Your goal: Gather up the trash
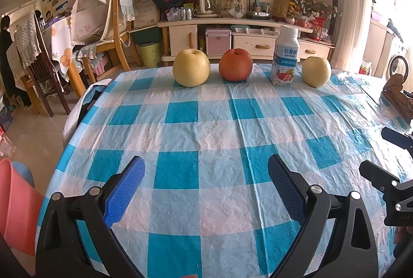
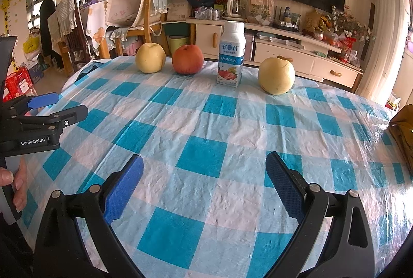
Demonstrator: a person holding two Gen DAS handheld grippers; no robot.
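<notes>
A white yogurt bottle (image 1: 284,58) with a blue and strawberry label stands upright at the far side of the checked table; it also shows in the right wrist view (image 2: 231,55). A yellow pear (image 1: 191,67), a red apple (image 1: 235,64) and a second yellow pear (image 1: 316,71) stand in the same row. My left gripper (image 1: 206,182) is open and empty, low over the near part of the table. My right gripper (image 2: 205,177) is open and empty, also near the front, to the right of the left one.
A pink bin (image 1: 15,205) stands off the table's left edge. A brown cloth item (image 1: 398,95) lies at the table's right edge. The blue-and-white checked cloth (image 1: 211,138) covers the table. Chairs and a TV cabinet stand beyond.
</notes>
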